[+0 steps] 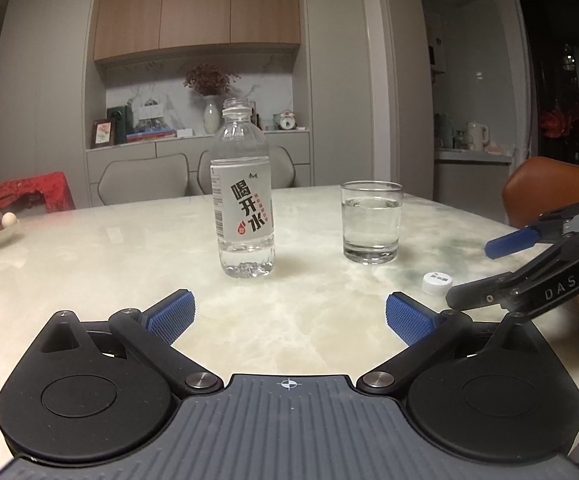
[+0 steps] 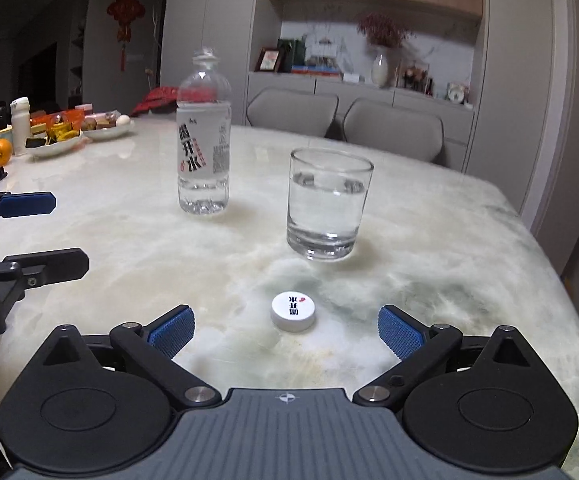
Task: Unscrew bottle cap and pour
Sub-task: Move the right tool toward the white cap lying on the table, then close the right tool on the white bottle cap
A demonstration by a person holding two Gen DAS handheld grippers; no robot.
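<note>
Left gripper (image 1: 289,314) jaws spread wide, holding nothing, low over the marble table (image 1: 89,272). Bottle (image 1: 243,196) stands upright at 12 o'clock from it, well apart, neck uncapped. Right gripper (image 2: 285,330) also spread, empty; the cap (image 2: 293,312) lies flat on the table just ahead between its blue pads (image 2: 171,330), touching neither. Glass (image 2: 327,204) at 12 to 1 o'clock from the right gripper, bottle at 11.

Judgement: cap off, pour looks done, so what is left is parking or recapping. To recap well: close on the cap squarely across its sides, keep it level, steady the bottle at the label with the left gripper before threading. Thin plastic will likely squash under a hard squeeze.

Containers: glass roughly three-quarters full of clear water, upright. Bottle nearly empty, a shallow layer of water at the base. Light bottle, probably tips easily if nudged.
</note>
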